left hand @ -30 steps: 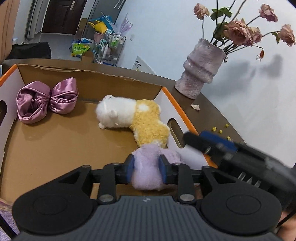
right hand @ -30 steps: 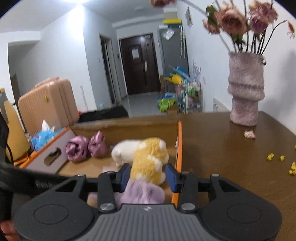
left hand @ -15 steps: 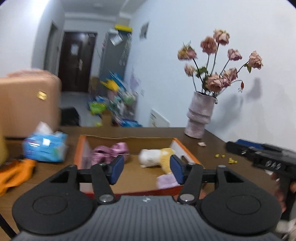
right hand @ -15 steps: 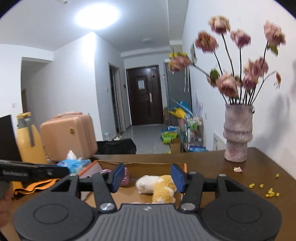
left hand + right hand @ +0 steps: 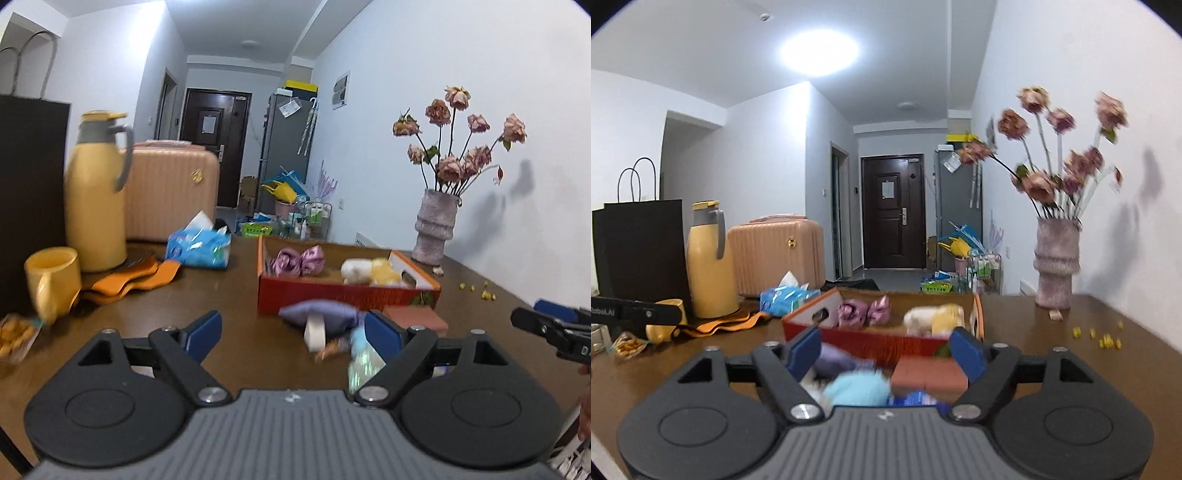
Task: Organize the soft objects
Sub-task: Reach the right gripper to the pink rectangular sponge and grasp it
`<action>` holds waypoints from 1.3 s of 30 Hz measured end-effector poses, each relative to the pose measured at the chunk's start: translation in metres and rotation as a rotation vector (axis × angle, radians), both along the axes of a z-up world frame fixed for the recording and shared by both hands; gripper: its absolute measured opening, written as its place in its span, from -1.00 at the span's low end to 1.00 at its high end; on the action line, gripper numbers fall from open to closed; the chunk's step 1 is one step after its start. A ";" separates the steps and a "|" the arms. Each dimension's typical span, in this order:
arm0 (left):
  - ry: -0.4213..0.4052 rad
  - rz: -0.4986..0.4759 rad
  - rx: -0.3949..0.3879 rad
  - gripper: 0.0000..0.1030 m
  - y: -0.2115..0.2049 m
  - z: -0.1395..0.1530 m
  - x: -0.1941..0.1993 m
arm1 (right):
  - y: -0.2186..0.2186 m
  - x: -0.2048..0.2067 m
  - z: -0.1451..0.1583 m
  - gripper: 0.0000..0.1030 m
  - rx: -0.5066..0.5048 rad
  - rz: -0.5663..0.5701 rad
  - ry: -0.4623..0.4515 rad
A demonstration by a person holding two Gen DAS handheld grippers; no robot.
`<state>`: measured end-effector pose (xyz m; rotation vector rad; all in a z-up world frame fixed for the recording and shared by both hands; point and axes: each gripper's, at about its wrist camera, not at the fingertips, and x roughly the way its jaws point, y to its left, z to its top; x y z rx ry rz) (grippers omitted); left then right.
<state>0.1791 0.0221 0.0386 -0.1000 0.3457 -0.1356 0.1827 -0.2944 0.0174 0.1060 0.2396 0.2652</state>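
The left gripper (image 5: 293, 330) and right gripper (image 5: 886, 350) look alike: black arms with round flat discs, shiny silver screws, blue pads on the jaws, and a grey ribbed body with a tiny white mark in the middle.

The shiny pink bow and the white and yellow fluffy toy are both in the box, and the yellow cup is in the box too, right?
Not quite. The pink bow and the white and yellow plush toy do lie in the box, but the yellow cup stands outside it on the table, far to the left by the yellow thermos. The left wrist view shows this.
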 end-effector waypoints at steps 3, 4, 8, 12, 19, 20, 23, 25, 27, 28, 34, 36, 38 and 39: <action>0.027 0.018 0.014 0.68 -0.001 -0.011 -0.015 | -0.006 -0.018 -0.019 0.63 0.026 0.026 0.048; 0.032 0.020 0.012 0.70 0.001 -0.014 -0.017 | -0.007 -0.022 -0.023 0.63 0.026 0.017 0.053; 0.051 0.037 0.016 0.70 0.000 -0.017 -0.019 | -0.011 -0.030 -0.029 0.63 0.032 -0.009 0.059; 0.056 0.027 0.019 0.70 -0.004 -0.019 -0.015 | -0.016 -0.028 -0.030 0.65 0.045 -0.028 0.057; 0.072 -0.041 0.013 0.70 -0.034 -0.017 0.018 | -0.027 -0.004 -0.039 0.62 0.047 -0.053 0.101; 0.070 -0.061 0.016 0.70 -0.041 -0.017 0.025 | -0.029 0.002 -0.041 0.59 0.046 -0.058 0.112; 0.069 -0.125 0.048 0.70 -0.073 -0.018 0.052 | -0.039 0.026 -0.044 0.53 0.052 -0.075 0.138; 0.078 -0.167 0.057 0.56 -0.095 -0.019 0.074 | -0.048 0.047 -0.045 0.51 0.067 -0.088 0.159; 0.110 -0.201 0.049 0.36 -0.113 -0.021 0.101 | -0.057 0.072 -0.046 0.32 0.084 -0.087 0.193; 0.132 -0.215 0.043 0.25 -0.121 -0.023 0.115 | -0.060 0.086 -0.047 0.29 0.094 -0.088 0.208; 0.294 -0.254 -0.004 -0.07 -0.155 -0.043 0.205 | -0.077 0.167 -0.056 0.13 0.175 -0.037 0.279; 0.346 -0.264 -0.018 -0.11 -0.161 -0.050 0.226 | -0.079 0.192 -0.063 0.01 0.189 -0.034 0.310; 0.380 -0.294 -0.034 -0.14 -0.167 -0.057 0.242 | -0.078 0.209 -0.070 -0.10 0.208 -0.028 0.342; 0.391 -0.302 -0.038 -0.16 -0.168 -0.060 0.247 | -0.078 0.216 -0.074 -0.14 0.223 -0.014 0.356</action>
